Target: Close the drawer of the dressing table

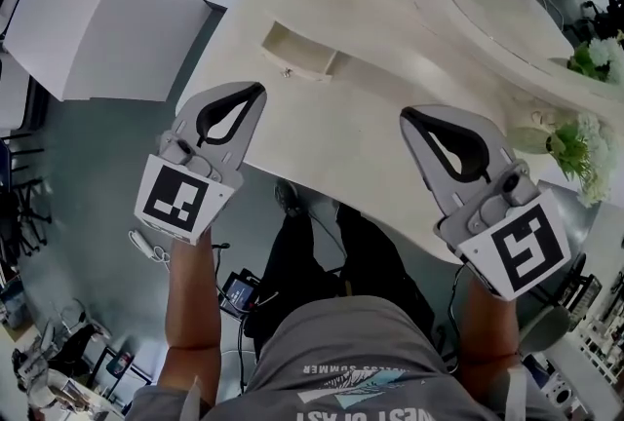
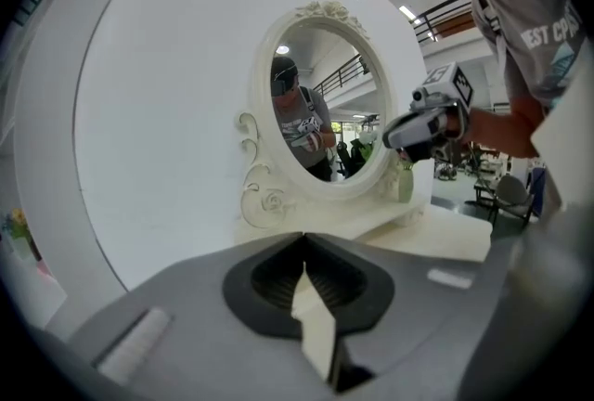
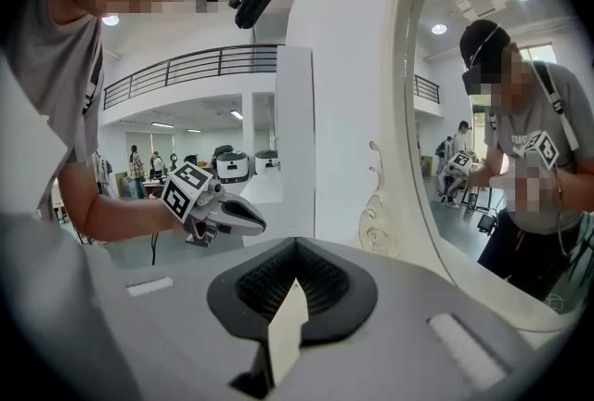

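The cream dressing table (image 1: 390,146) fills the upper middle of the head view. Its small drawer (image 1: 297,54) stands pulled out at the back left, below the carved mirror frame. My left gripper (image 1: 257,89) hovers over the table's front left edge, short of the drawer, its jaws shut and empty. Over the table's front right, my right gripper (image 1: 406,116) is also shut with nothing in it. In the left gripper view the shut left gripper (image 2: 303,237) faces the oval mirror (image 2: 320,102). The right gripper (image 3: 295,243) points along the mirror's frame (image 3: 408,111).
White flowers with green leaves (image 1: 575,146) stand at the table's right end. A white panel (image 1: 58,29) leans on the grey floor at left. The person's legs and shoes (image 1: 292,200) are under the table's front edge. Cluttered equipment sits at the lower left and lower right.
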Demonstrator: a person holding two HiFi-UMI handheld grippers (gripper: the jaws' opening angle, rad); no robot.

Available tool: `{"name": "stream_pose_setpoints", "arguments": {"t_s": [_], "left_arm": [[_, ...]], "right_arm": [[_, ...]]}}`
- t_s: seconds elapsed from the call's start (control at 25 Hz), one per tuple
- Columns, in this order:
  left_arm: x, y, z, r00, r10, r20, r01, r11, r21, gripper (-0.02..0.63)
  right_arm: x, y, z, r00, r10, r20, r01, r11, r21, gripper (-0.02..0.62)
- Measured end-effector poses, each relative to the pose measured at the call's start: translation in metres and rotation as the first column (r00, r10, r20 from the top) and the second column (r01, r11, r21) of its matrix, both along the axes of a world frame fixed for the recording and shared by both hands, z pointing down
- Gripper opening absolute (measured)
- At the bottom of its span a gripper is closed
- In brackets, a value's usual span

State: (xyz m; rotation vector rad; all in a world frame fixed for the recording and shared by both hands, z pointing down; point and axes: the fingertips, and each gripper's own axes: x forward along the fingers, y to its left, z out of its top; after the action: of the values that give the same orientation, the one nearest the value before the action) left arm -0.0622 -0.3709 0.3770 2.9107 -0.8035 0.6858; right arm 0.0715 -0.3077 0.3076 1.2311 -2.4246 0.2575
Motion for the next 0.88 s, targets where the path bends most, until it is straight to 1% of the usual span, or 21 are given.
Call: {"name": "stream_pose_setpoints", "arguments": {"t_s": [0.24,0.4,0.72,0.88], "left_arm": [[0.007,-0.010,0.038,1.000,0.005,0.014,-0.004,0.999,-0.032,0.004],[0.010,-0.021,0.063,0.999,0.020,0.027,-0.020,1.000,-0.012,0.005],[0.011,-0.029,0.115,0.998,0.009,0.060,-0.005,0.998,-0.069,0.005],[0.012,-0.034,0.136,0.997,0.002,0.078,0.006,0.996,-0.091,0.023]], "right_arm": [[0.008,0.002,0.024,1.000,0.016,-0.008,-0.016,0.999,-0.036,0.002],[0.006,-0.003,0.037,1.000,0.019,-0.001,-0.019,0.999,-0.044,0.002],[0.003,-0.005,0.063,1.000,0.013,0.004,-0.012,0.997,-0.073,0.002],[0.003,-0.004,0.075,1.000,0.011,0.006,-0.010,0.996,-0.091,0.002]]}}
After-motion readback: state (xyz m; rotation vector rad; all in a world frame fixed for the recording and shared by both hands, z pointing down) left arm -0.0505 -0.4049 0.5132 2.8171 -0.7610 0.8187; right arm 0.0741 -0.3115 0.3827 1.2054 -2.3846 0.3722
